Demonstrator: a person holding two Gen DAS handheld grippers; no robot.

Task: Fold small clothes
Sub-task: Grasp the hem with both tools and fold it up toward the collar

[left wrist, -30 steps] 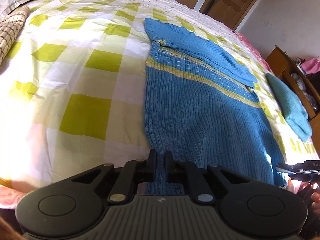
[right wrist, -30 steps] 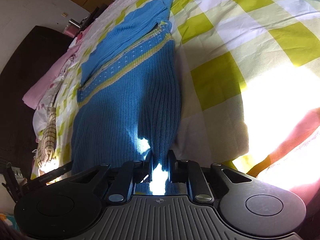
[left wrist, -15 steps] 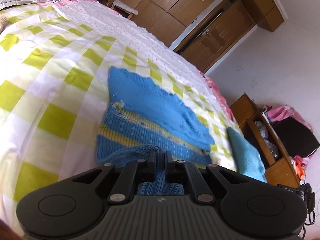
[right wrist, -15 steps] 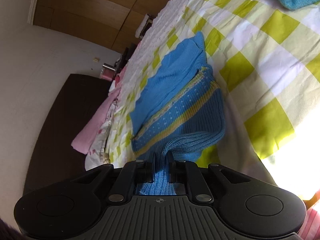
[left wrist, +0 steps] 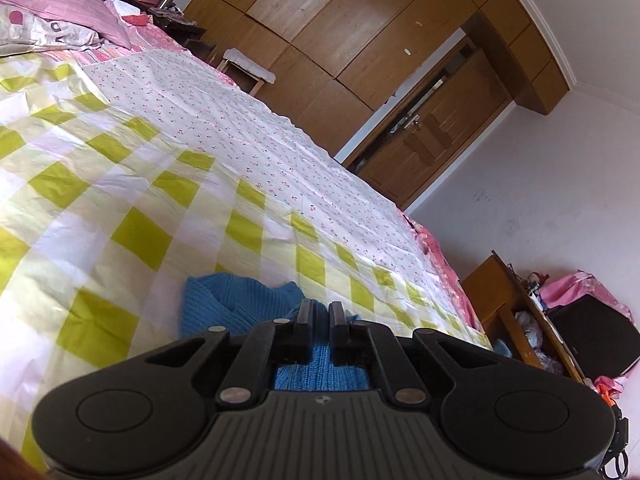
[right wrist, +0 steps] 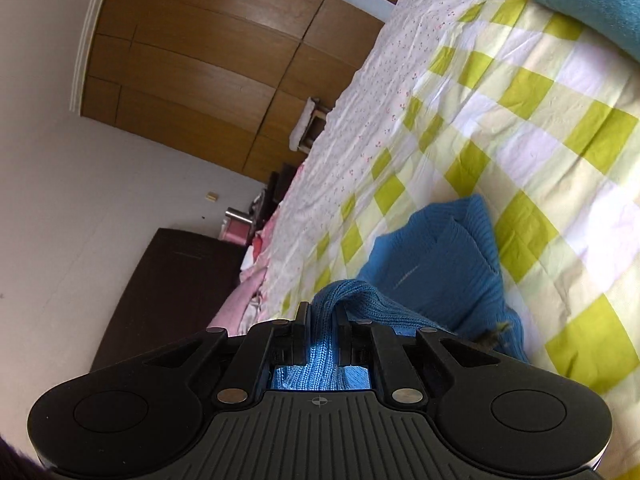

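A blue knit sweater (left wrist: 224, 306) lies on a bed with a green-and-white checked cover (left wrist: 132, 236). My left gripper (left wrist: 319, 312) is shut on the sweater's hem, with blue knit pinched between its fingers. My right gripper (right wrist: 322, 312) is also shut on the hem, and the sweater (right wrist: 436, 268) bunches up ahead of it. Both hold the hem lifted over the sweater's upper part, near the collar end. Most of the sweater is hidden under the grippers.
A folded teal garment (right wrist: 592, 0) lies on the bed to the right. Pink pillows (left wrist: 52, 4) are at the head of the bed. A wooden wardrobe (left wrist: 360, 32), a door (left wrist: 432, 136) and a side shelf (left wrist: 516, 320) stand beyond the bed.
Both grippers have carried the hem up and forward over the sweater towards its collar. The flat striped body seen earlier is now covered or out of view.
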